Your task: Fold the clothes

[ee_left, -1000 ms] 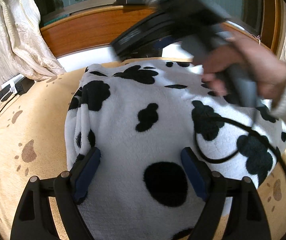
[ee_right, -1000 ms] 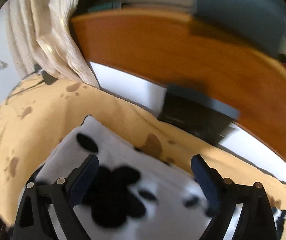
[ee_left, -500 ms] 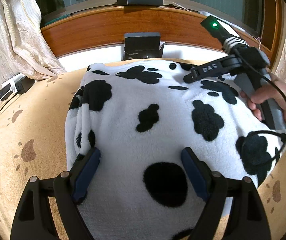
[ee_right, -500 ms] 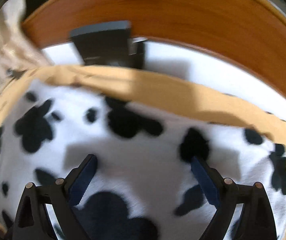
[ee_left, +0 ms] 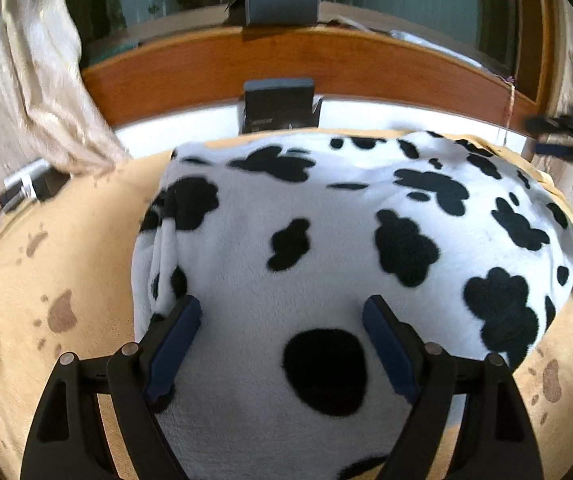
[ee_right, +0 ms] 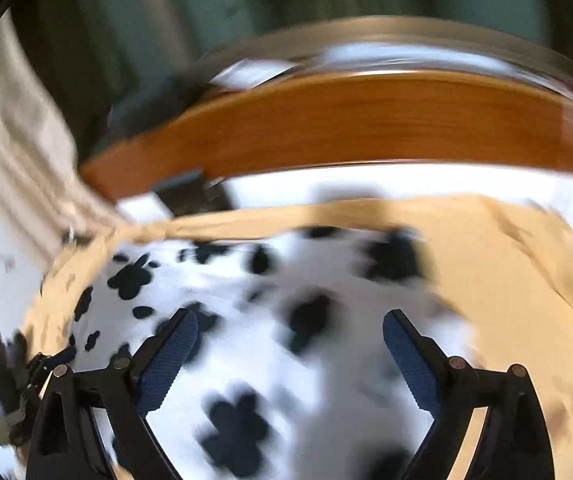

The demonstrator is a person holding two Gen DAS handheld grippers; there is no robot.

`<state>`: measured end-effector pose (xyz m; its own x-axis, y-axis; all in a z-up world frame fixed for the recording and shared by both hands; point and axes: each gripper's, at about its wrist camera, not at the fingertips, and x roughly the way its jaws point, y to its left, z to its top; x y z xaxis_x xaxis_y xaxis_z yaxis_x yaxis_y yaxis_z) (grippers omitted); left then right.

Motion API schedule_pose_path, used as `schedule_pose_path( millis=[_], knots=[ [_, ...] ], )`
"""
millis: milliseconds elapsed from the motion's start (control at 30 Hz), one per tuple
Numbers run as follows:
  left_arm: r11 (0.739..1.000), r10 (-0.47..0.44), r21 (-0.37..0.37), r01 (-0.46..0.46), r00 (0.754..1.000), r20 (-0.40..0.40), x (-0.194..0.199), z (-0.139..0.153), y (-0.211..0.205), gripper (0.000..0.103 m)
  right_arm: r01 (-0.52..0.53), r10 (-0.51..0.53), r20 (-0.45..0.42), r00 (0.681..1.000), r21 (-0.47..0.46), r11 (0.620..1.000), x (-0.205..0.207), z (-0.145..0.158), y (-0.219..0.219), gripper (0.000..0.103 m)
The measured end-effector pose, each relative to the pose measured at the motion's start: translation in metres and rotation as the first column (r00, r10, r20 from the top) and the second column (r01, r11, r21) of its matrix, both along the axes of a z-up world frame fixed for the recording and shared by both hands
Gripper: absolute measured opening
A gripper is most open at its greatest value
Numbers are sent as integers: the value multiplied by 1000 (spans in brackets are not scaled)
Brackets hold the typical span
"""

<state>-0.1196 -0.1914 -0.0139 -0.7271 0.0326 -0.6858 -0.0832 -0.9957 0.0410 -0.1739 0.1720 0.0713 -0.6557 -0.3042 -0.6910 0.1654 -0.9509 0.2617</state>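
Note:
A white fleece garment with black cow spots (ee_left: 326,248) lies folded in a thick block on the tan paw-print bed cover (ee_left: 66,264). My left gripper (ee_left: 282,320) is open and empty, its blue pads on either side of the garment's near edge, low over it. My right gripper (ee_right: 290,332) is open and empty above the garment (ee_right: 246,320), in a blurred view. The right gripper also shows at the far right of the left wrist view (ee_left: 566,136), off the garment.
A wooden headboard (ee_left: 326,64) runs along the back with a black box (ee_left: 278,108) at its foot and another box (ee_left: 278,4) on top. A cream curtain (ee_left: 34,92) hangs at left, above a power strip (ee_left: 26,188).
The right gripper has swung off the garment to the right edge of the left view and pulled back. The left gripper has stayed in place, open over the near edge.

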Motion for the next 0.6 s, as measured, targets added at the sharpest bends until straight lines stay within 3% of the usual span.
schedule_pose_path(
  millis=[167, 267, 400, 467, 600],
  knots=[
    [976, -175, -134, 169, 984, -33, 17, 16, 78, 86, 163, -160, 48, 986, -45, 986, 37, -27, 74, 95],
    [908, -351, -239, 343, 936, 12, 30, 13, 146, 90, 206, -204, 37, 978, -93, 974, 57, -42, 99, 95],
    [824, -468, -332, 459, 882, 56, 42, 4, 217, 92, 231, -234, -4, 972, -138, 963, 69, -52, 108, 95],
    [808, -485, -355, 470, 873, 52, 40, 4, 236, 92, 222, -227, -22, 974, -133, 966, 76, -53, 110, 95],
    [806, -484, -349, 478, 872, 75, 16, 7, 261, 92, 196, -202, -12, 979, -190, 962, 82, -64, 122, 95]
  ],
)
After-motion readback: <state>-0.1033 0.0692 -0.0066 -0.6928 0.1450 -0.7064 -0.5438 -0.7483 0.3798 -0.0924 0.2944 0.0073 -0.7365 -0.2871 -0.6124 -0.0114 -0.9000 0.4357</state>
